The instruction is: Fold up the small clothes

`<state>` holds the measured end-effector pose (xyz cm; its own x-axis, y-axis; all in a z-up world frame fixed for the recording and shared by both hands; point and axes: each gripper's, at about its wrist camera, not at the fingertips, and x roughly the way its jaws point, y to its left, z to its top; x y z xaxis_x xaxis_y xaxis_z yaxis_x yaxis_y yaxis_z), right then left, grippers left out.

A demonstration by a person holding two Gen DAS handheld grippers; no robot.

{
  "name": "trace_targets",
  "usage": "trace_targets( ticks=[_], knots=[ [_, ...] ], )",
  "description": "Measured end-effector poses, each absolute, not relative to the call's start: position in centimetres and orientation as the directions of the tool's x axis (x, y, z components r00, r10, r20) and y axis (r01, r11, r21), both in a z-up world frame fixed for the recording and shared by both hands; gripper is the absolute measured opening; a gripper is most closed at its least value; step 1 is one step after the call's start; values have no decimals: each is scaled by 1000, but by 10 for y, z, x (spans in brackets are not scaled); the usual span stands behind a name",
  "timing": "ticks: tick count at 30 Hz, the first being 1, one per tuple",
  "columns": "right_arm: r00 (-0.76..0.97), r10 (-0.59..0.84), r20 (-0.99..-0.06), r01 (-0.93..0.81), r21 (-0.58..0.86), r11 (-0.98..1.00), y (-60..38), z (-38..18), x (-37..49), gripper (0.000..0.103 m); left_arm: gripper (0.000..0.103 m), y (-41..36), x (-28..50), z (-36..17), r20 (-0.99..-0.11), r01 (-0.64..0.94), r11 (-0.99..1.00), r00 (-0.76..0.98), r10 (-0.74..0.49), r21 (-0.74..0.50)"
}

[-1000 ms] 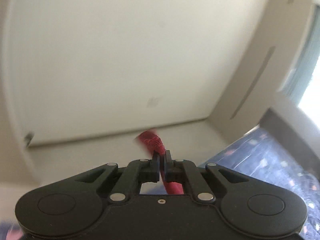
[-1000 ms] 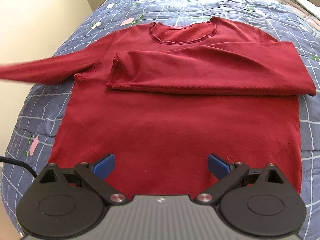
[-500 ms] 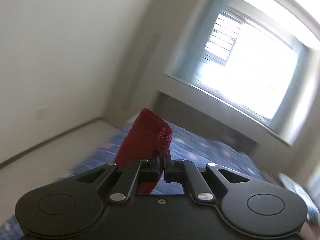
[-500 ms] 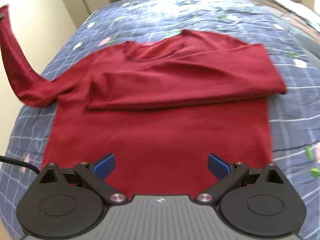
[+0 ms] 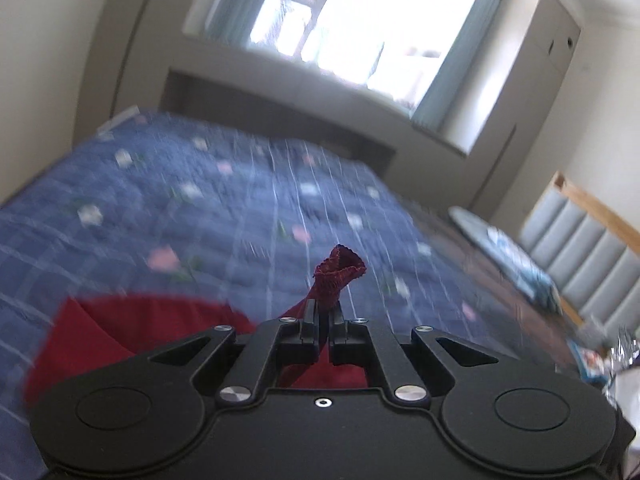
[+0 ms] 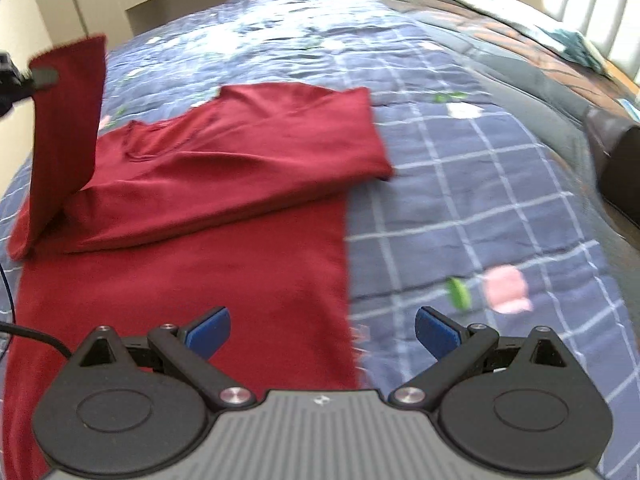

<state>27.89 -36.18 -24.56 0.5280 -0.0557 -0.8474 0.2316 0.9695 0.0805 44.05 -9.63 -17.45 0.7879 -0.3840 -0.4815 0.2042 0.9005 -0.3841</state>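
Between the black fingers point(image 5: 310, 322) of the left gripper point(image 5: 324, 320), clamped tight, the cuff point(image 5: 339, 268) of the red shirt point(image 6: 200, 216) is sticking out, and its sleeve point(image 6: 66, 128) is hanging lifted above the garment's left side. Blue pads point(image 6: 210, 330) of the right gripper point(image 6: 322, 330) are standing wide apart, gripping nothing, hovering over the shirt's lower right edge. Beneath, the shirt is lying flat on a blue checked quilt point(image 6: 460, 184), its other sleeve folded across the chest. Beyond, a window point(image 5: 360, 28) is glowing.

Left gripper point(image 5: 324, 320) jaws clamped on red sleeve cuff point(image 5: 339, 270); red shirt body point(image 5: 132, 332) blurred below, on blue floral bedspread point(image 5: 224, 208); window point(image 5: 344, 20) beyond.
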Motion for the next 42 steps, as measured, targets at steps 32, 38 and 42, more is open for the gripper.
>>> trace_targets(
  ticks=[32,38,42],
  knots=[
    [574,180,-799,20,234,972,-291,-260,424,50,100,18,398,-239,-786,-163,984,617,39,-78],
    [550,191,-813,-38,205,978,-277,-255,435,11,100,57,397,-260,-819,-138,990,570,62,-21],
    [645,200,-737,-51,220,974,-282,-212,434,10,100,69,395,-265,-816,-90,996,577,46,-8]
  ],
)
